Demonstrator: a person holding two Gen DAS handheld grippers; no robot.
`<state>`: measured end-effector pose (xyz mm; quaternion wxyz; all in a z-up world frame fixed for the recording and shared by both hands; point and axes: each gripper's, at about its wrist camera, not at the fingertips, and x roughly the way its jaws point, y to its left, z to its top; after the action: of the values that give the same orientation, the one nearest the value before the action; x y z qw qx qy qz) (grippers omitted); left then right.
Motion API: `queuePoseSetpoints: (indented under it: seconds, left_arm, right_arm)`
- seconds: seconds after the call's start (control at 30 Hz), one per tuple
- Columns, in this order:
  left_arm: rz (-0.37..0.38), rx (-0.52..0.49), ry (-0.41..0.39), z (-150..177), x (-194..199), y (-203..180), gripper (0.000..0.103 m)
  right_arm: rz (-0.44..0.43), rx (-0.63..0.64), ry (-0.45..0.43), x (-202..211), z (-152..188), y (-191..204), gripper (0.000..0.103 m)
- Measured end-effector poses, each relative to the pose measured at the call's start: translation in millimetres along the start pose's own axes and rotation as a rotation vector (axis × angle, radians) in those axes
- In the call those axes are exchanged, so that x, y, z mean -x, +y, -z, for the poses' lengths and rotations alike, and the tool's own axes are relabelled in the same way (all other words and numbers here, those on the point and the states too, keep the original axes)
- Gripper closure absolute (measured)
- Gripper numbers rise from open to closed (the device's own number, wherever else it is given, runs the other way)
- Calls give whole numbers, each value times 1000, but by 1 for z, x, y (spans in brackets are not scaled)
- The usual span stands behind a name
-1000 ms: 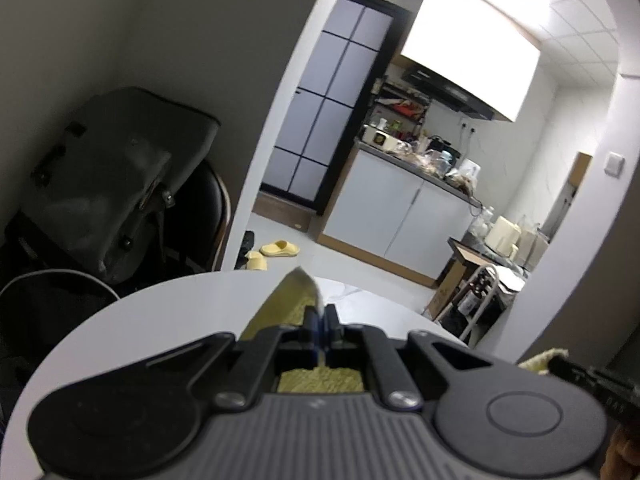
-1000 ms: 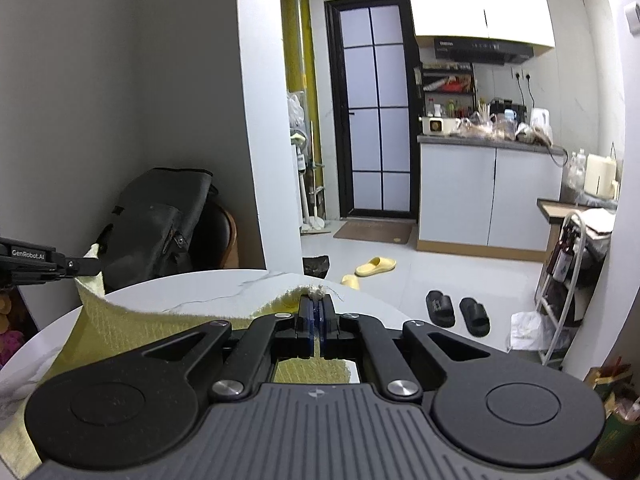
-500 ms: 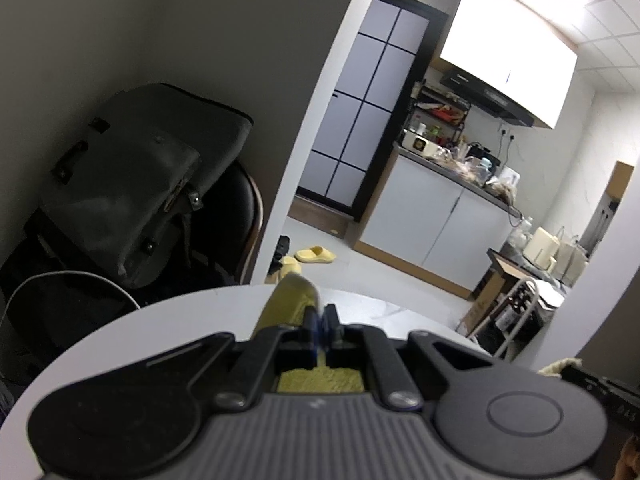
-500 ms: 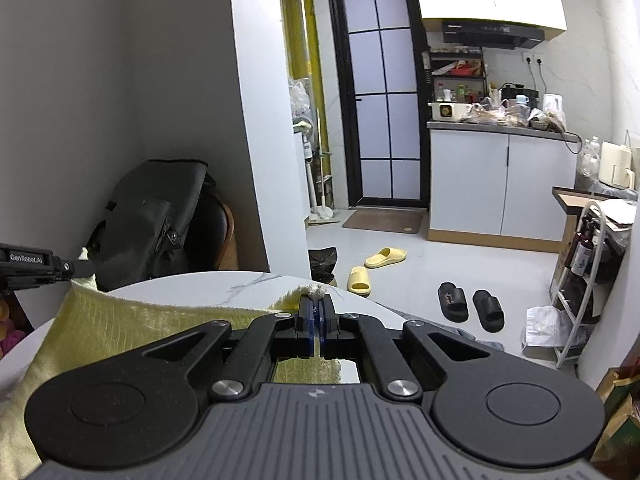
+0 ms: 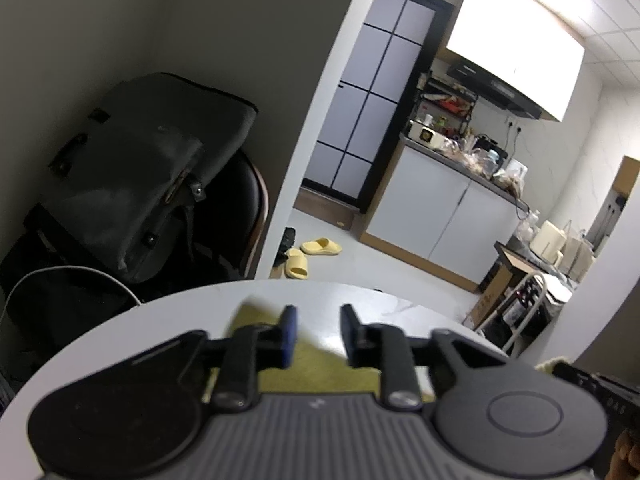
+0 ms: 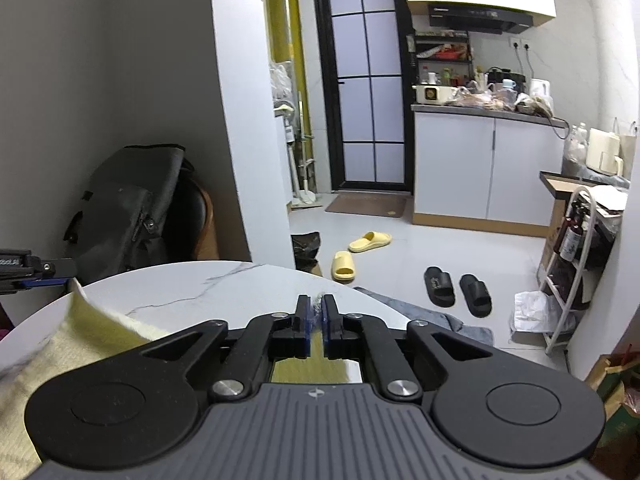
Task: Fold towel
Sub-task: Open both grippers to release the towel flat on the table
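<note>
2 grippers over a yellow towel (image 6: 92, 336) on the round table (image 6: 224, 284).
Left gripper (image 5: 316, 330) gapes wide; right gripper (image 6: 316, 318) pinches towel (narrow gap); dark bag (image 5: 140, 184) behind.

Black gripper (image 6: 316, 322), blue-padded fingers (image 6: 305, 330)

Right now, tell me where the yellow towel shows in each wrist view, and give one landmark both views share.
Left wrist: towel lies bottom centre on the white table, under the open left gripper.
Right wrist: towel fills the lower left, with a strip between the fingers of the right gripper.
Shared landmark: the yellow slippers on the floor.
</note>
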<state>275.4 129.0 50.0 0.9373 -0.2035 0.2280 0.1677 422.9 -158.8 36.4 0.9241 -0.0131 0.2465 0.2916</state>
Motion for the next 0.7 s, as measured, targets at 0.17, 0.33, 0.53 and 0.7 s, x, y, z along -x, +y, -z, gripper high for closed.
queuePoseSetpoints:
  seconds: [0.17, 0.33, 0.53, 0.7]
  left_arm:
    - [17, -4, 2, 2, 8, 2, 69]
    - [14, -3, 31, 10, 16, 10, 68]
    - [30, -23, 76, 23, 28, 10, 66]
    - [64, -74, 111, 42, 43, 5, 65]
  right_arm:
    - [5, 9, -1, 9, -2, 6, 71]
    - [11, 21, 6, 21, 0, 11, 66]
    - [-11, 34, 43, 30, 8, 21, 63]
    - [-31, 66, 92, 17, 15, 30, 62]
